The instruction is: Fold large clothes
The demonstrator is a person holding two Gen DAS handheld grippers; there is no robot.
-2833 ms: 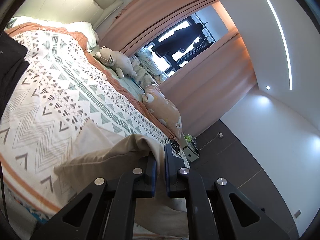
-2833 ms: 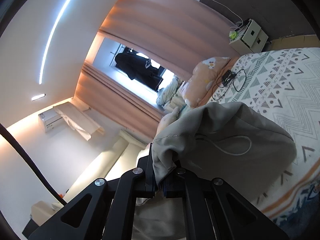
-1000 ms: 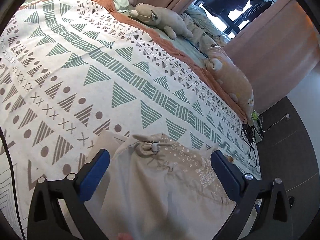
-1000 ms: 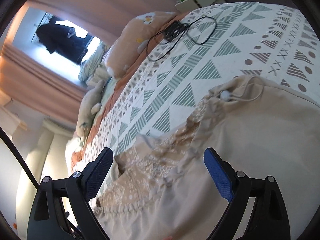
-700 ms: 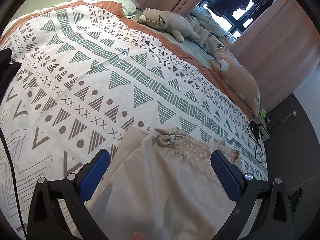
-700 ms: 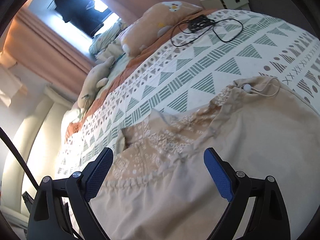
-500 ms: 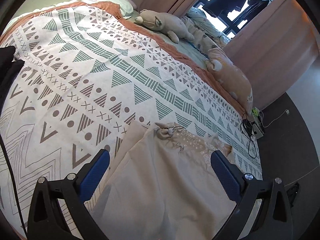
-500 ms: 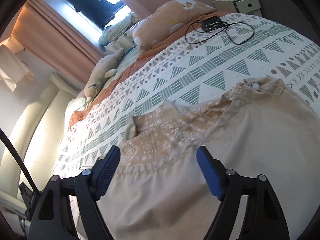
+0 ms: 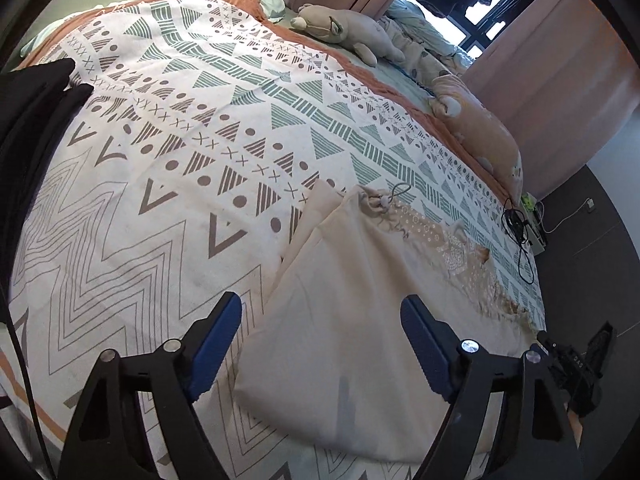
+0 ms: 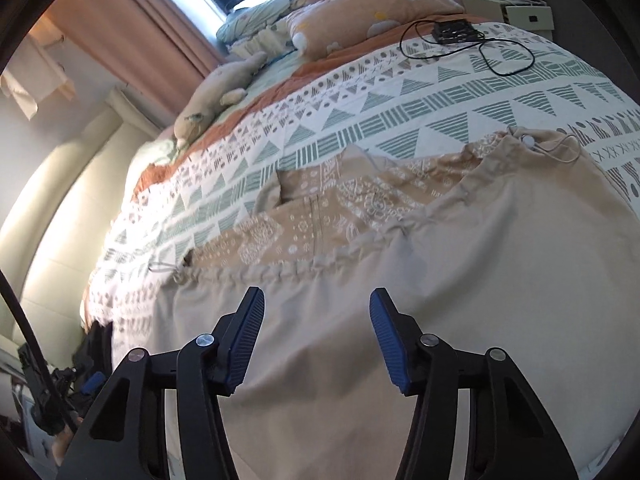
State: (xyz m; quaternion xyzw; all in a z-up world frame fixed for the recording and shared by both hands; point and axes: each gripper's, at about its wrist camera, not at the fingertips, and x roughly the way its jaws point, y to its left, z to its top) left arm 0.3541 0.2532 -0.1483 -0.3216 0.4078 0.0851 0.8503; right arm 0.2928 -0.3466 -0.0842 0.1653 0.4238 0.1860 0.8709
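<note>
Beige garment (image 9: 352, 320) spread flat on patterned bedspread (image 9: 168, 168), beneath two hand-held grippers.

Left gripper (image 9: 320, 344) poised over plain cloth near garment's left edge, blue pads apart and closing, pinching nothing; right gripper (image 10: 316, 336) hovering above gathered drawstring seam (image 10: 280, 270), jaws narrower, also closing, fabric below but not gripped; printed tan panel (image 10: 320, 208) lying beyond right gripper's tips toward far side of bed; white cord toggle (image 10: 529, 141) at garment's far right corner; plush toy (image 9: 348, 32) and peach pillow (image 9: 480, 136) along far edge; black cable (image 10: 480, 44) well apart from garment.
</note>
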